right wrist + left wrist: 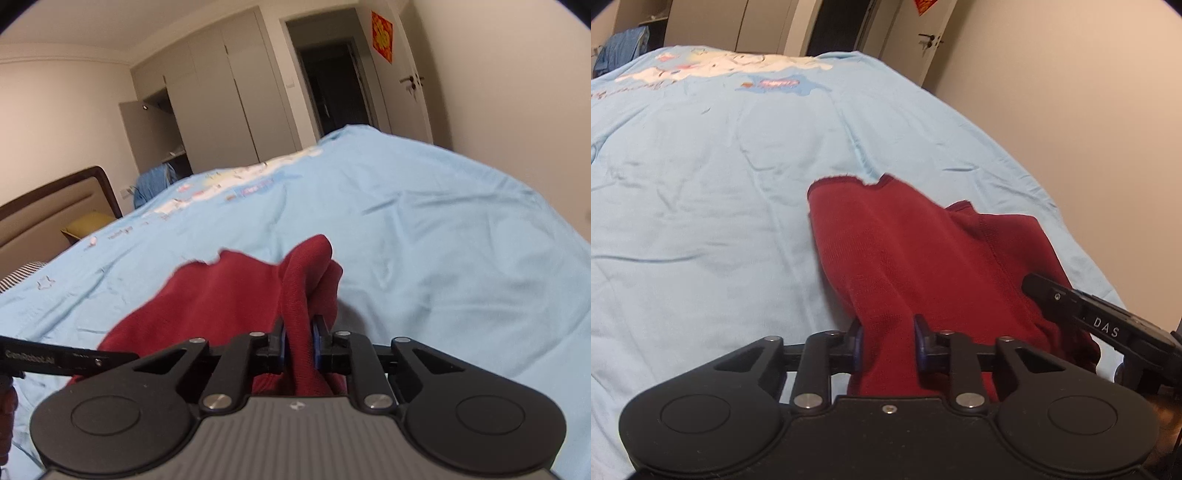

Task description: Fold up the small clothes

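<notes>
Between both tools we held the garment (905,251): left tool (888,345) and right tool (298,345) each clamped a bunched edge. Soft, light knit, it sagged; hems gripped best.

The red garment's (905,251) near end is hidden behind the left gripper (888,343); the bedspread's (701,184) far print is blurred.

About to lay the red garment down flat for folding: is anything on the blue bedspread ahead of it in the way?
Nothing visible does. Both the left gripper and the right gripper are shut on the red garment, and the blue bedspread beyond it shows only wrinkles and a printed pattern.
</notes>
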